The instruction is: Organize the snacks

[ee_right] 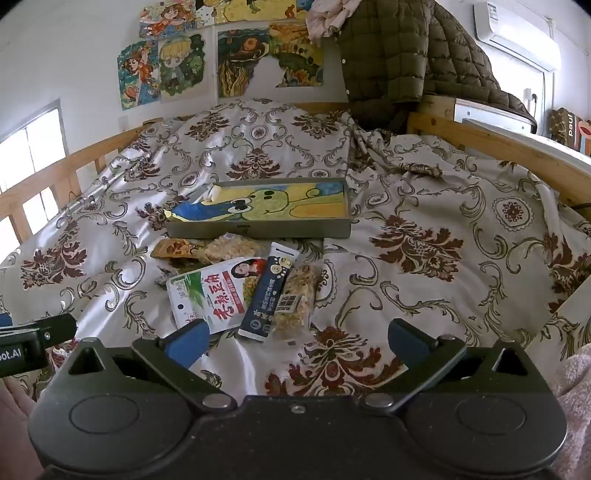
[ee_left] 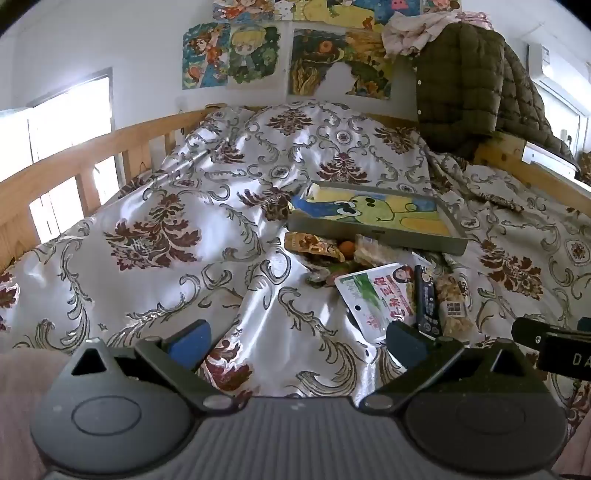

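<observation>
Spreading across a patterned bedspread point(ee_right: 424, 229), a small heap of snacks is seen in both views, just in front of a shallow tray point(ee_right: 258, 230) with a cartoon frog painted on its floor. The tray holds no snacks.

From the right wrist view the heap is laid out plainly: a white packet point(ee_right: 212, 295) with red lettering, a dark stick pack point(ee_right: 267, 291) touching its right edge, a clear bar of grains point(ee_right: 297, 299) beside that, and a brown packet point(ee_right: 177, 248) nearer the tray. The right gripper point(ee_right: 295, 339) is held with its jaws spread wide, nothing between them, the white packet lying close to its left finger.

From the left wrist view the same heap sits off to the right, and a small orange piece point(ee_left: 346, 246) is shown among the wrappers, which the other view hides. The left gripper point(ee_left: 295, 339) is likewise spread wide and empty above bare bedspread. An air conditioner point(ee_right: 517, 33) is seen fully only from the right.
</observation>
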Demonstrator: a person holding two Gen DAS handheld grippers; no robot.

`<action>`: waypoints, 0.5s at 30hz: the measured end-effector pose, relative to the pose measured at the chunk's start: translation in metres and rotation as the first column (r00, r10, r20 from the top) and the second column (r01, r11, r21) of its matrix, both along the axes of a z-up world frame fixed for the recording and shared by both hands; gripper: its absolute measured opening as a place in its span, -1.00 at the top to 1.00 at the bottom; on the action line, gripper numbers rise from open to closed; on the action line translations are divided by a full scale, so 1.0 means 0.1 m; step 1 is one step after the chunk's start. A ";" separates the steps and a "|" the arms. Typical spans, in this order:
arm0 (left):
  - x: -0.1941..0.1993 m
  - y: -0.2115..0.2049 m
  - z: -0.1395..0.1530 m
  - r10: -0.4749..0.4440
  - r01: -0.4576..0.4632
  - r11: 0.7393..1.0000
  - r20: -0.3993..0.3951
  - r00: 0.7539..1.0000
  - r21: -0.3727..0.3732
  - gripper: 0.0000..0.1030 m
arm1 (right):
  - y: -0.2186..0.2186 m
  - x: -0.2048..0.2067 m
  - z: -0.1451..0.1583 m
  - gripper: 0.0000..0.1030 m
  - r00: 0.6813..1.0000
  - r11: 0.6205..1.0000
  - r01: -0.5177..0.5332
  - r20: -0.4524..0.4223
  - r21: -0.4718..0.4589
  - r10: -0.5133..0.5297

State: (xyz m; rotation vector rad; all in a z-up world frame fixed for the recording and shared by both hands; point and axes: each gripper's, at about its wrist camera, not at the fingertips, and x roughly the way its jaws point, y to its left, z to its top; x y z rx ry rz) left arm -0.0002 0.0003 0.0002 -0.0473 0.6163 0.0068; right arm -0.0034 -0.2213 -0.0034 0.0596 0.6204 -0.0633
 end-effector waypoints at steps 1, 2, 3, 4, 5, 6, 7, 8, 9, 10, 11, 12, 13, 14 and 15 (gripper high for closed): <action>0.00 0.00 0.00 0.000 0.000 1.000 -0.001 1.000 -0.001 -1.00 | 0.00 0.00 0.00 -0.99 1.000 1.000 0.000 0.000 0.000 0.000; 0.00 0.00 0.00 0.000 0.000 1.000 -0.002 1.000 -0.001 -1.00 | 0.00 0.00 0.00 -0.99 1.000 1.000 0.000 0.000 0.000 0.000; 0.00 0.00 0.00 -0.001 0.001 1.000 -0.002 1.000 0.001 -1.00 | 0.00 0.00 0.00 -0.99 1.000 1.000 0.000 0.000 0.000 0.000; 0.00 0.00 0.00 0.000 0.000 1.000 -0.003 1.000 -0.001 -1.00 | 0.00 0.00 0.00 -0.99 1.000 1.000 -0.001 -0.001 -0.001 0.001; 0.00 0.00 0.00 -0.001 0.001 1.000 -0.002 1.000 0.001 -1.00 | 0.00 0.00 0.00 -0.99 1.000 1.000 -0.001 -0.001 -0.001 0.001; 0.00 0.00 0.00 -0.001 0.001 1.000 -0.002 1.000 0.002 -1.00 | 0.00 0.00 0.00 -0.99 1.000 1.000 -0.001 -0.001 -0.001 0.001; 0.00 0.01 0.00 -0.001 0.001 1.000 -0.002 1.000 0.003 -1.00 | 0.00 0.00 0.00 -0.99 1.000 1.000 0.000 -0.002 -0.001 0.000; 0.00 0.01 0.00 -0.001 0.001 1.000 -0.002 1.000 0.004 -1.00 | 0.00 0.00 0.00 -0.99 1.000 1.000 -0.001 -0.002 -0.001 0.001; 0.00 0.00 0.00 0.001 -0.001 1.000 -0.004 1.000 0.004 -1.00 | 0.00 0.01 0.00 -0.99 1.000 1.000 0.000 -0.004 -0.001 0.000; 0.00 0.00 0.00 0.000 0.000 1.000 -0.003 1.000 0.005 -1.00 | 0.00 0.01 0.00 -0.99 1.000 1.000 0.000 -0.004 -0.001 0.000; 0.00 0.00 0.00 0.000 0.000 1.000 -0.003 1.000 0.006 -1.00 | 0.00 0.01 0.00 -0.99 1.000 1.000 -0.001 -0.005 0.000 0.001; 0.00 0.00 0.00 0.000 0.000 1.000 -0.002 1.000 0.007 -1.00 | 0.00 0.01 0.00 -0.99 1.000 1.000 -0.002 -0.006 -0.001 0.002; 0.00 0.01 0.00 0.000 0.000 1.000 -0.002 1.000 0.008 -1.00 | 0.00 0.01 0.00 -0.99 1.000 1.000 -0.002 -0.006 -0.001 0.002; 0.00 0.00 0.00 0.000 0.000 1.000 -0.004 1.000 0.006 -1.00 | 0.00 0.01 0.00 -0.99 1.000 1.000 -0.003 -0.007 -0.001 0.003; 0.00 0.00 0.00 0.000 0.000 1.000 -0.004 1.000 0.006 -1.00 | 0.00 0.01 0.00 -0.99 1.000 1.000 -0.001 -0.006 -0.001 0.001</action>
